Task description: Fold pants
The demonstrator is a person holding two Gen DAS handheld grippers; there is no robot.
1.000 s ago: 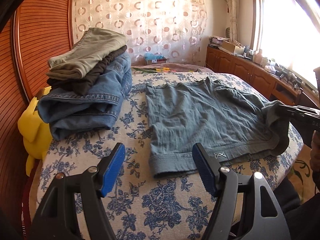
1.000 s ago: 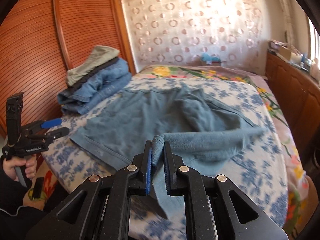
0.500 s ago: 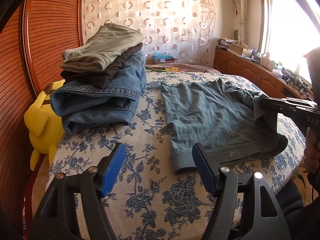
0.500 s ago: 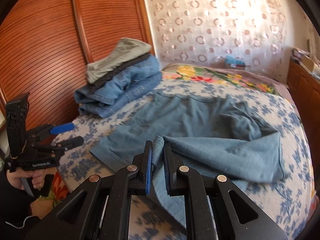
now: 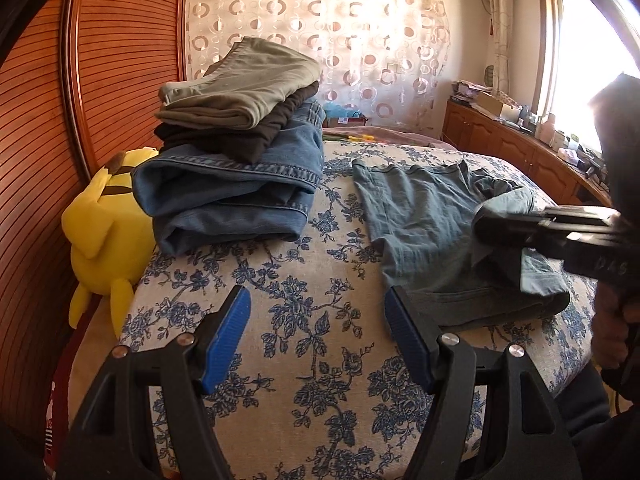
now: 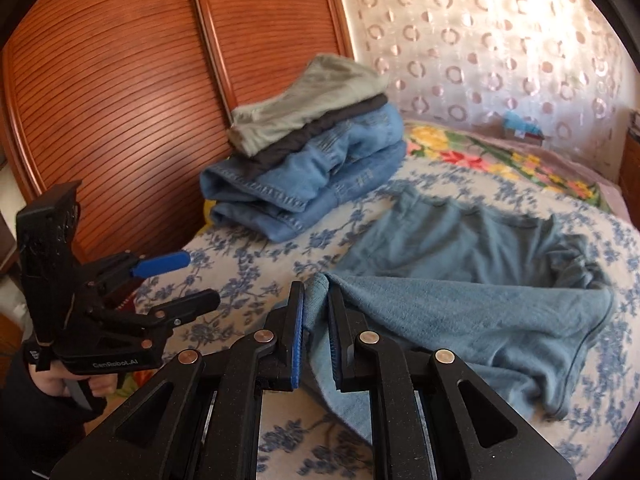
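A pair of blue-grey pants (image 5: 432, 224) lies on a bed (image 5: 288, 320) covered in a blue floral print, its long axis running from 6 o'clock toward 12 o'clock in the left wrist view, one straight edge at the far end and a darker hemmed edge nearest the camera. The right tool (image 6: 316, 336), its blue-padded jaws nearly closed, pinches a fold of the fabric and holds it lifted above the bed, so that one part of the garment (image 6: 472, 320) drapes back over the rest; in the right wrist view the doubled cloth spreads from 6 o'clock out toward 3 o'clock. The left tool (image 5: 316, 340) hovers with its jaws wide apart and nothing between them, just short of the pants' near edge, which sits at about 1 o'clock from it. At 10 o'clock on the bed stands a stack of folded clothes (image 5: 236, 152): jeans at the bottom, a dark garment in the middle, an olive one on top. A yellow plush toy (image 5: 106, 232) is wedged between the bed and the ribbed wooden wardrobe doors (image 5: 44, 160). The pants' right side is partly hidden behind the right tool's black body, and which end is the waistband is hard to make out.
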